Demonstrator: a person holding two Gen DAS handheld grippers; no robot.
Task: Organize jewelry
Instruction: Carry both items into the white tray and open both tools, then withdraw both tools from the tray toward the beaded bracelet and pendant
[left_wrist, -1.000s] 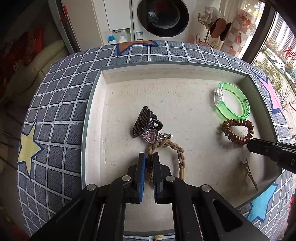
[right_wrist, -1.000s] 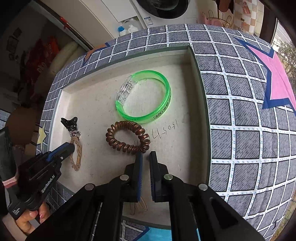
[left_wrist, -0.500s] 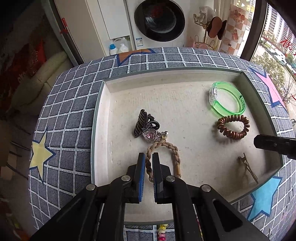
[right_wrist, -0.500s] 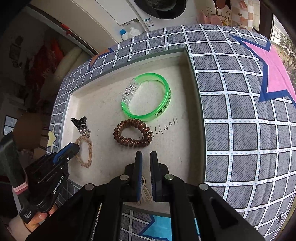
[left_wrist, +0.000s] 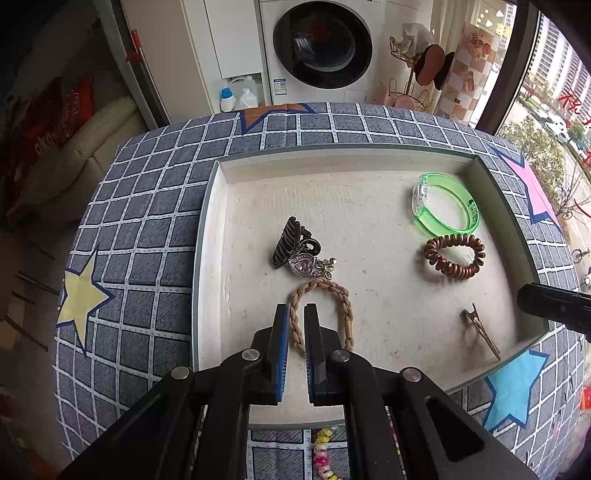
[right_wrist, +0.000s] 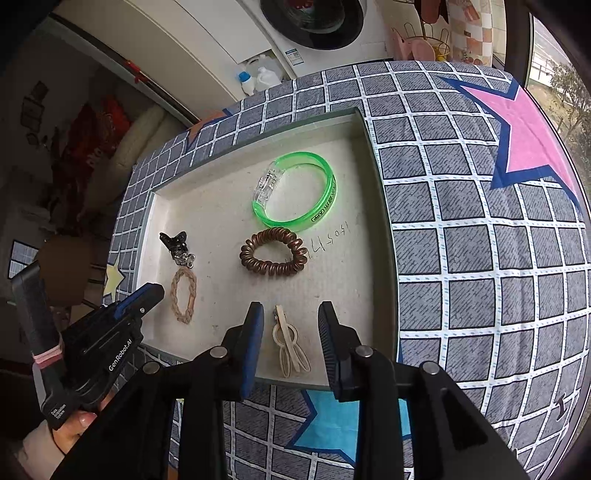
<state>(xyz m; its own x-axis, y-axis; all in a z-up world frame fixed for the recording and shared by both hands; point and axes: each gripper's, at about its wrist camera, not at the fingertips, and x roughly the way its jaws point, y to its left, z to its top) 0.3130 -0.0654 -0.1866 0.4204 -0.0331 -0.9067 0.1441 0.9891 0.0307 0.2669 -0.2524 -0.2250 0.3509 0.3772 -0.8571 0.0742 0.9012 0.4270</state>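
Now looking down on a shallow cream tray (right_wrist: 376, 184) with a grey-green rim, set on the counter's blue-grey checked cloth (right_wrist: 480, 258) with coloured stars. Over on the right gripper (right_wrist: 291, 310): fingers spreading apart at this moment, pressing on nothing, framing a pale beige alligator hair clip (right_wrist: 290, 345) lying flat at the tray's near edge. Over on the left gripper (left_wrist: 295, 310): fingers pinched nearly together, gripping nothing, poised above the tray beside a tan braided cord bracelet (left_wrist: 321, 314) resting on the tray floor. Reads "GenRobot.AI" in white along the left gripper's black body in the right wrist view. Just beyond the bracelet, almost touching: a dark claw hair clip with a pink heart charm (left_wrist: 299, 251). Further right, a brown spiral hair tie (right_wrist: 273, 256), and just behind it a translucent green bangle with a clear clasp (right_wrist: 295, 192). Carries small black lettering on a yellow-green label, too small to read. Also handwritten dark digits (right_wrist: 332, 242) on the tray floor beside the hair tie, upside down, hard to make out.
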